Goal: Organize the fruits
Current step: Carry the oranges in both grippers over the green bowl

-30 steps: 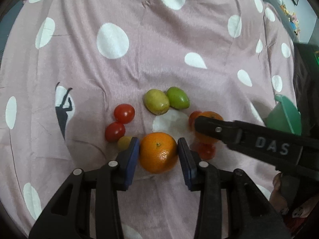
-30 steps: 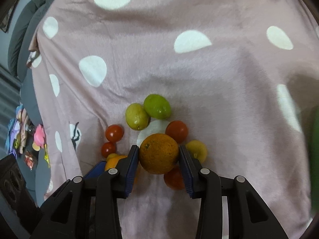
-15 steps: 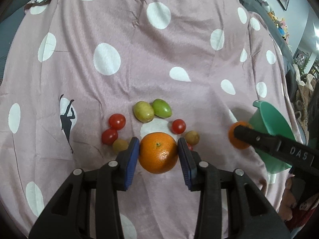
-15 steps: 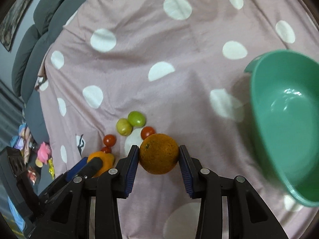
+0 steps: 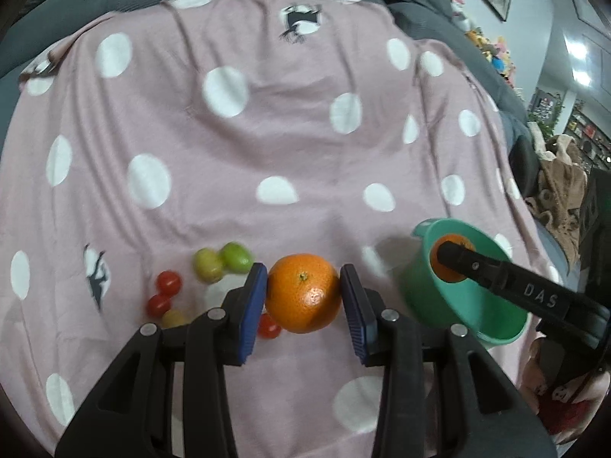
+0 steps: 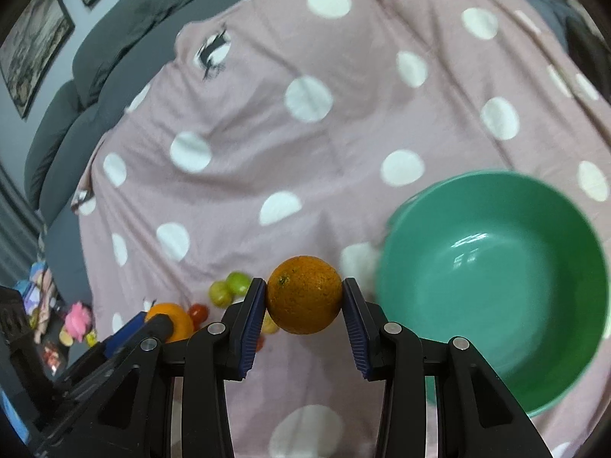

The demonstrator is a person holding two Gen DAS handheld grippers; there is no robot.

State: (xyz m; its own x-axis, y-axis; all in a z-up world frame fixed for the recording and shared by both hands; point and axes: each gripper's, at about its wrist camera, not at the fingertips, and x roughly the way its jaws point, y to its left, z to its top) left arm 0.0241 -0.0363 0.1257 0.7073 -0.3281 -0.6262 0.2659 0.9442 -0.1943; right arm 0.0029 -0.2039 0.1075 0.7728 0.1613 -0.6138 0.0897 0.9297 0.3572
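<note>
My left gripper [image 5: 303,294] is shut on a bright orange [image 5: 303,292], held above the pink dotted cloth. My right gripper [image 6: 304,295] is shut on a darker orange [image 6: 304,294], just left of the green bowl [image 6: 492,286]. In the left wrist view the right gripper [image 5: 452,263] holds its orange [image 5: 452,242] over the bowl [image 5: 439,301]. Two green fruits [image 5: 223,261], red cherry tomatoes [image 5: 164,292] and a yellow one [image 5: 173,318] lie on the cloth at lower left. The bowl is empty inside.
The pink cloth with white dots [image 5: 267,145] covers a grey sofa [image 6: 76,87]. Toys and clutter [image 6: 72,320] lie off the cloth's left edge. Shelves and a brown cloth heap [image 5: 561,187] stand at the far right.
Both grippers have lifted their oranges up and away from the fruit pile. The right gripper has carried its orange rightward to the green bowl.
</note>
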